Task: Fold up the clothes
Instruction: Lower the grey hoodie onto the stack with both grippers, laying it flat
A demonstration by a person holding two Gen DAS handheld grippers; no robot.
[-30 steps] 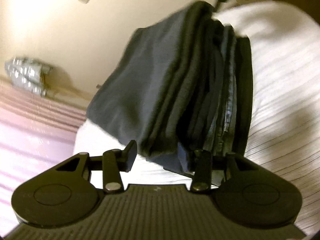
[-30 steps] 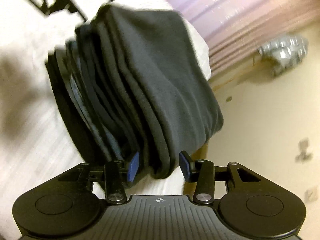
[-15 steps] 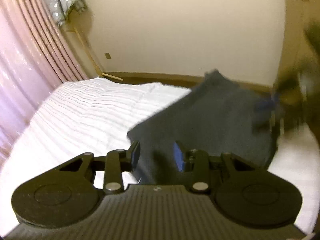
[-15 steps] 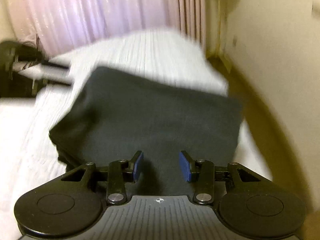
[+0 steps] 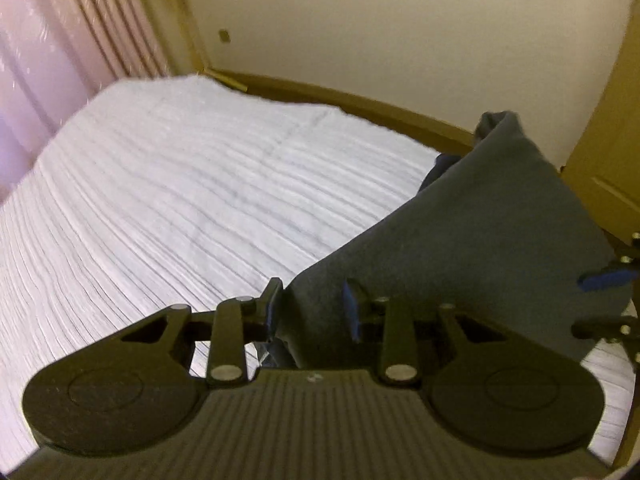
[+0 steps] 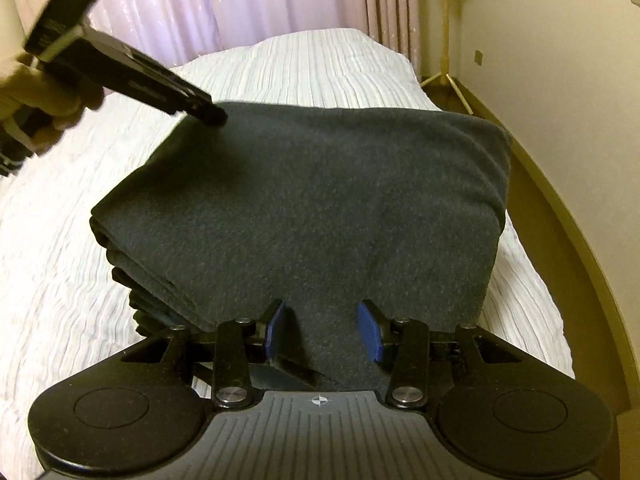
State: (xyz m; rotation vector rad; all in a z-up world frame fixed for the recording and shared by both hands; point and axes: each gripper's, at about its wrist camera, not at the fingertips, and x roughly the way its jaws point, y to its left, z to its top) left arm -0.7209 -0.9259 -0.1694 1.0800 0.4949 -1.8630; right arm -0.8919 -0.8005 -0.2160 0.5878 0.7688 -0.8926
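Folded dark garment on the bed, both tongs over it

A folded dark grey garment [image 6: 312,208] lies on the white ribbed bed cover [image 6: 60,280], filling the middle of the right wrist frame, its stacked layers showing at the left edge. The right tongs [image 6: 322,330] stand apart, released, their blue pads above the near edge of the cloth without pinching it. The left tongs [image 5: 310,310] are closing with a corner of the garment [image 5: 480,240] between the pads, which do not yet press it. In the upper left of the right wrist frame, a hand [image 6: 44,100] holds the left tongs. Pink curtains [image 6: 200,0] hang behind the bed
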